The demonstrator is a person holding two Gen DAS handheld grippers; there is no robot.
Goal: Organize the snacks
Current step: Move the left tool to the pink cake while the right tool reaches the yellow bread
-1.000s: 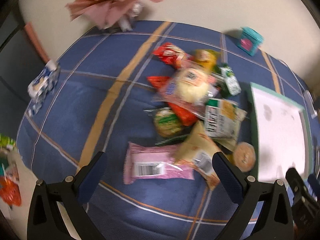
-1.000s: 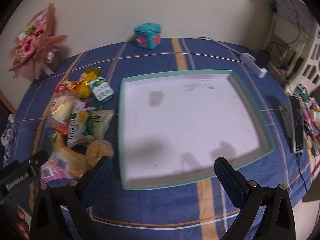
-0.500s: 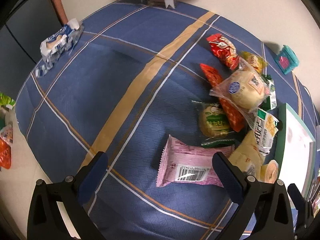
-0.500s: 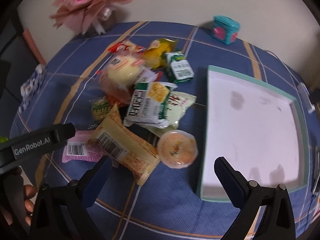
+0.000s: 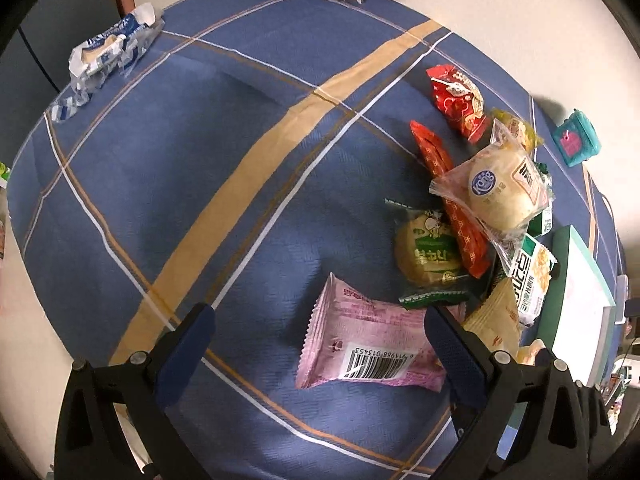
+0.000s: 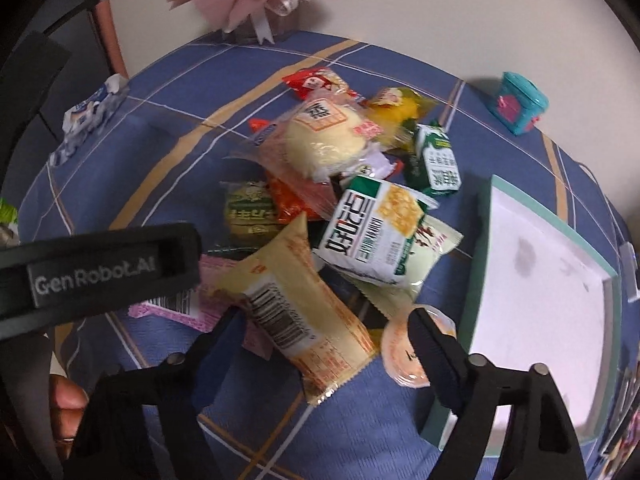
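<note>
Left claw [image 5: 316,338] and right claw [image 6: 320,342] both spread wide over crinkly pink wrapper [image 5: 366,350] and glossy yellow pack [image 6: 296,308]

Tablecloth [image 5: 248,208] looked like woven cloth, matt blue with tan stripes. The pink snack pack [image 5: 372,356] was crinkly plastic film with a dull sheen, and the bun wrapper [image 6: 320,140] was clear glossy plastic. Tray [image 6: 540,216] looked smooth matt. Both grippers' frames [image 5: 316,344] [image 6: 320,344] were black matt plastic with small metal screws.
</note>
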